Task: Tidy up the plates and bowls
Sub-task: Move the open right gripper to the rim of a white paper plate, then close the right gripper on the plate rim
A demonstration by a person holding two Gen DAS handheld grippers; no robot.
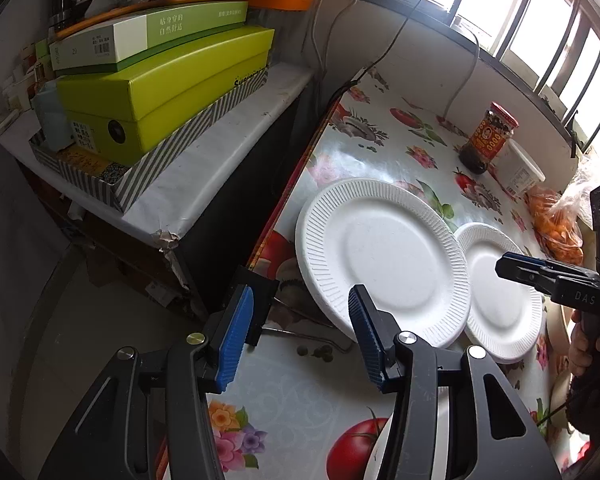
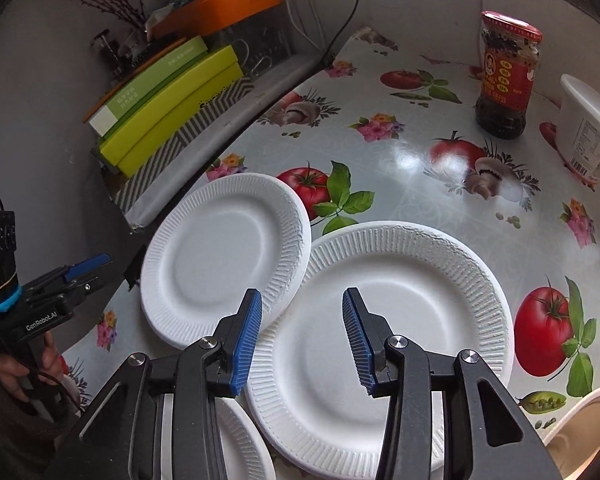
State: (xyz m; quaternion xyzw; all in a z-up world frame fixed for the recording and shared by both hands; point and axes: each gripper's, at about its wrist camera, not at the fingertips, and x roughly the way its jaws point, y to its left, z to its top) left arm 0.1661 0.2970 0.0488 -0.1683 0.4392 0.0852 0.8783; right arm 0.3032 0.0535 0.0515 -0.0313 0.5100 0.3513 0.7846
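Observation:
Two white ribbed paper plates lie overlapping on the flowered tablecloth: the left plate (image 1: 380, 256) (image 2: 220, 264) rests with its rim over the right plate (image 1: 500, 304) (image 2: 400, 340). A third white plate (image 2: 240, 444) pokes out beneath, at the near edge. My left gripper (image 1: 300, 300) (image 2: 88, 266) hovers open by the left plate's near rim, nothing between its blue pads. My right gripper (image 2: 302, 300) (image 1: 512, 268) is open above the spot where the two plates overlap, holding nothing. A beige bowl (image 2: 580, 424) shows at the lower right.
A chili sauce jar (image 2: 506, 76) and a white tub (image 2: 588, 128) stand at the table's far side, with a bag of oranges (image 1: 556, 224) beside them. Green boxes (image 1: 160, 92) are stacked on a lower shelf left of the table edge (image 1: 284, 208).

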